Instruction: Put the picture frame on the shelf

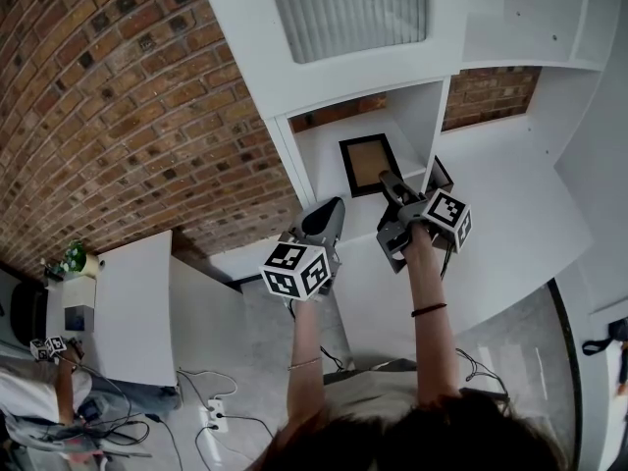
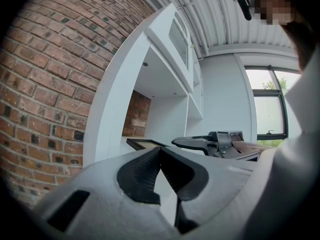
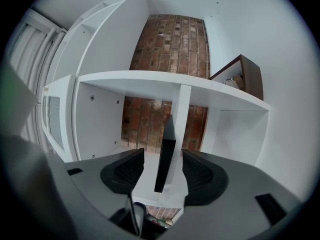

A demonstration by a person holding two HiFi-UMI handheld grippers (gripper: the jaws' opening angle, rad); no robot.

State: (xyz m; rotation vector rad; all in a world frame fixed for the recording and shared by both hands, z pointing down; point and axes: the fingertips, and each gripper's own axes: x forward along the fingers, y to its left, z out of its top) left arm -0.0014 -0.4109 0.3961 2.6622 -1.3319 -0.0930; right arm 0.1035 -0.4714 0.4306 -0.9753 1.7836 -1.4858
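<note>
Frame (image 1: 370, 163) is resting inside the shelf (image 1: 319, 150) compartment at upper centre of the head view. Its near edge is sitting between the jaws of the right gripper (image 1: 392, 183), which are standing apart with a gap on each side. Left gripper (image 1: 334, 209) is hovering just lower left of the compartment, its jaws pressing together on nothing.

- Head view: the right claw (image 1: 391, 180) covers the lower right corner of the picture frame (image 1: 368, 163).
- Left gripper view: only a sliver of the picture frame clears the left claw (image 2: 160, 150).
- Right gripper view: the picture frame stands edge-on, its face unseen.
- A second person (image 1: 34, 386), lower left, is cropped by the head view's edge.
</note>
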